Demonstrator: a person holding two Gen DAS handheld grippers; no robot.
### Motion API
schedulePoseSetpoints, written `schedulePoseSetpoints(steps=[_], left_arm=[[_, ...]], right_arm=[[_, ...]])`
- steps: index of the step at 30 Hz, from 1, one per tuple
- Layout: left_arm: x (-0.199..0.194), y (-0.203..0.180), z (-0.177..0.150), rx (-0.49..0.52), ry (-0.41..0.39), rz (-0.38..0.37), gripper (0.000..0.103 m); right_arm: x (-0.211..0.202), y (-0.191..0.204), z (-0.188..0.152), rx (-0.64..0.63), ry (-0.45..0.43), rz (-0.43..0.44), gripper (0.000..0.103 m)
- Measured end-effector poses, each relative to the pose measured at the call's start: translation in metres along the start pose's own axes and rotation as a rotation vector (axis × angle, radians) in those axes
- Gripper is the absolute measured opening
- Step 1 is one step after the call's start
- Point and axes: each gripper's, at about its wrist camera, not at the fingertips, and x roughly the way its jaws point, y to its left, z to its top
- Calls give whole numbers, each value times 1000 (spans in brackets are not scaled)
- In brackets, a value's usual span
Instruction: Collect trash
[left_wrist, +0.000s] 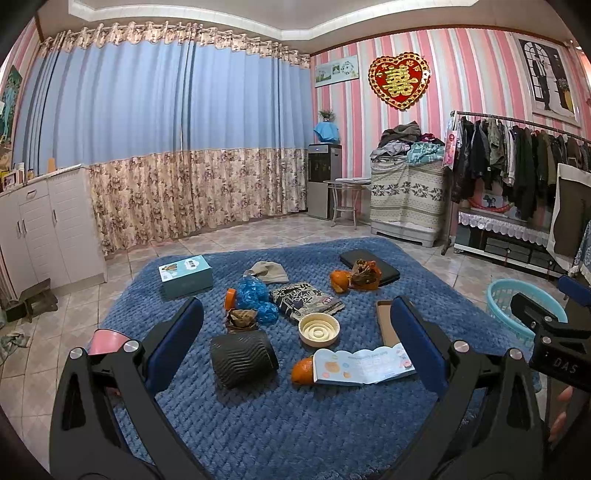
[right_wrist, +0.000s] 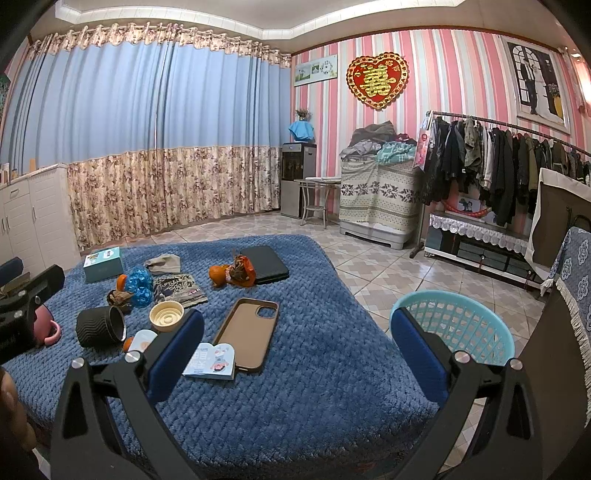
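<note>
Trash lies on a blue rug (left_wrist: 280, 417): orange peels (left_wrist: 303, 369) (left_wrist: 339, 281), a crumpled blue plastic bag (left_wrist: 255, 297), crumpled brown-orange wrappers (left_wrist: 364, 275) (left_wrist: 241, 319) and a snack packet (left_wrist: 306, 300). A light blue plastic basket (right_wrist: 461, 328) stands on the floor off the rug's right edge, also in the left wrist view (left_wrist: 517, 306). My left gripper (left_wrist: 295, 349) is open and empty above the rug's near part. My right gripper (right_wrist: 297, 349) is open and empty, between the rug and the basket.
On the rug also lie a black ribbed cup (left_wrist: 243, 358), a cream round lid (left_wrist: 318, 329), a booklet (left_wrist: 364, 363), a phone case (right_wrist: 249, 334), a teal box (left_wrist: 185, 275), a beige cap (left_wrist: 271, 271), a black tablet case (right_wrist: 266, 264) and a pink mug (right_wrist: 46, 330). A white cabinet (left_wrist: 44, 236) stands left; a clothes rack (right_wrist: 498, 170) stands right.
</note>
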Motion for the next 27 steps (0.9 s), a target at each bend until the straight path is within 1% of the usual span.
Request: schedulePoseSetpoints(steps=[27], left_arm=[[-2, 4, 1, -1, 0, 0, 98]], right_arm=[[-1, -1, 0, 1, -5, 2, 99]])
